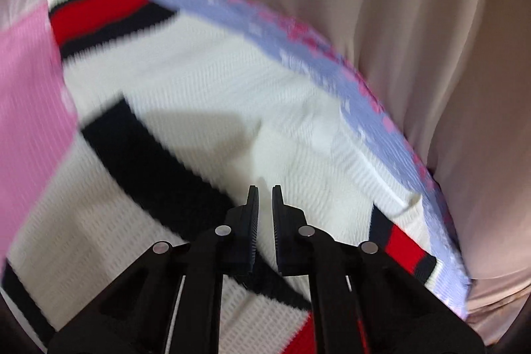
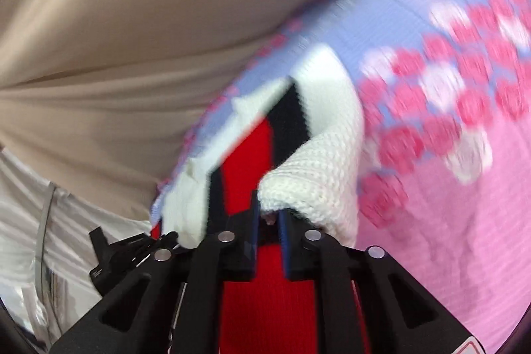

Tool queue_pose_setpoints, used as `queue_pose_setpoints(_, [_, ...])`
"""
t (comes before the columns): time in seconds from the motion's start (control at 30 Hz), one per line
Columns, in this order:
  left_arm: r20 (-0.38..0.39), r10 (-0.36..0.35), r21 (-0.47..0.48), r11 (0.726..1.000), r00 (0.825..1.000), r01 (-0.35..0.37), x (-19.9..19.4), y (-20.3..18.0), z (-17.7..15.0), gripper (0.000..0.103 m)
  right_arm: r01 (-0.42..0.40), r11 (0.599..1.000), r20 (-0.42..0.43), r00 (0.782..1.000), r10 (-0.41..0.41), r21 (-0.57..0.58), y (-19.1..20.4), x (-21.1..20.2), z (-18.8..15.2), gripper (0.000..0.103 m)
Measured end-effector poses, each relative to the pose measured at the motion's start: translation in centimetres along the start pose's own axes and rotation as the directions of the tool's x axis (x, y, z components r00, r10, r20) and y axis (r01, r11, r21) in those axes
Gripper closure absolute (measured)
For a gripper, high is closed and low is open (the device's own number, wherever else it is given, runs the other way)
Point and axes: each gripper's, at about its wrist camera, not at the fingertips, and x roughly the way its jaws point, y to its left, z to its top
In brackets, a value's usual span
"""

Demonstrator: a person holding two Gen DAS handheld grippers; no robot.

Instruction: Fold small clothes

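A white knitted sweater [image 1: 205,82] with black and red stripes lies spread out, on top of a lilac garment [image 1: 308,48] with a pink flower print. My left gripper [image 1: 265,188] hovers just over the white knit, jaws shut, with no cloth visible between them. In the right wrist view my right gripper [image 2: 268,208] is shut on a bunched fold of the sweater [image 2: 318,178], white knit puffing out over its fingertips and the red and black stripe running under the jaws. The picture is blurred.
A beige sheet [image 1: 398,5] covers the surface beyond the clothes, also seen as the beige sheet [image 2: 132,22]. A pink ribbed cloth [image 1: 26,82] lies at the left; the flower garment [image 2: 431,22] and pink cloth [image 2: 448,238] fill the right. A small black object [image 2: 106,254] sits lower left.
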Motion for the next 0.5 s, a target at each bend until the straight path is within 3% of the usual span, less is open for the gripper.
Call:
queue_pose_setpoints(0.03, [0.003, 0.018, 0.014, 1.0, 1.0, -0.018, 0.3, 0.2, 0.2, 0.095, -0.007, 0.999, 0.033, 0.999, 0.009, -0.049, 0.6, -0.8, 0.0, 0.092])
queue_pose_setpoints(0.1, [-0.04, 0.068, 0.024, 0.997, 0.997, -0.067, 2.0, 1.1, -0.3, 0.095, 0.082, 0.991, 0.022, 0.997, -0.08, -0.103, -0.3, -0.4, -0.5, 0.093])
queue_pose_setpoints(0.17, [-0.05, 0.049, 0.013, 0.999, 0.998, -0.048, 2.3, 1.8, -0.5, 0.095, 0.182, 0.982, -0.068, 0.981, -0.184, -0.042, -3.4, 1.5, -1.5, 0.095])
queue_pose_setpoints(0.2, [-0.048, 0.038, 0.004, 0.999, 0.998, -0.038, 1.8, 1.9, -0.6, 0.095, 0.151, 0.988, -0.058, 0.987, -0.152, -0.019, -4.1, 1.2, -1.9, 0.095])
queue_pose_setpoints(0.23, [-0.052, -0.017, -0.041, 0.999, 0.998, 0.014, 1.3, 2.3, -0.6, 0.09, 0.156, 0.987, -0.047, 0.986, -0.157, -0.024, -3.7, 0.7, -1.8, 0.095])
queue_pose_setpoints(0.27, [-0.06, -0.059, -0.086, 0.995, 0.996, 0.054, 1.1, 2.7, -0.4, 0.06, 0.156, 0.987, -0.036, 0.987, -0.158, -0.039, -3.1, 0.1, -1.9, 0.093])
queue_pose_setpoints(0.3, [-0.074, -0.097, -0.15, 0.985, 0.993, 0.085, 1.1, 3.2, -0.3, 0.048, 0.15, 0.987, -0.024, 0.988, -0.152, -0.052, -2.5, -0.3, -2.0, 0.092])
queue_pose_setpoints(0.33, [-0.082, -0.108, -0.184, 0.979, 0.991, 0.092, 1.3, 3.4, -0.2, 0.021, 0.152, 0.986, -0.022, 0.988, -0.154, -0.064, -2.2, -0.5, -2.1, 0.091])
queue_pose_setpoints(0.43, [-0.064, -0.082, -0.17, 0.983, 0.995, 0.07, 2.0, 2.5, 0.1, 0.021, 0.165, 0.983, -0.034, 0.985, -0.169, -0.081, -1.5, -0.1, -2.1, 0.088])
queue_pose_setpoints(0.5, [-0.035, -0.042, -0.115, 0.993, 0.998, 0.038, 2.1, 1.6, 0.3, 0.049, 0.171, 0.98, -0.032, 0.984, -0.175, -0.103, -0.8, 0.2, -1.9, 0.088])
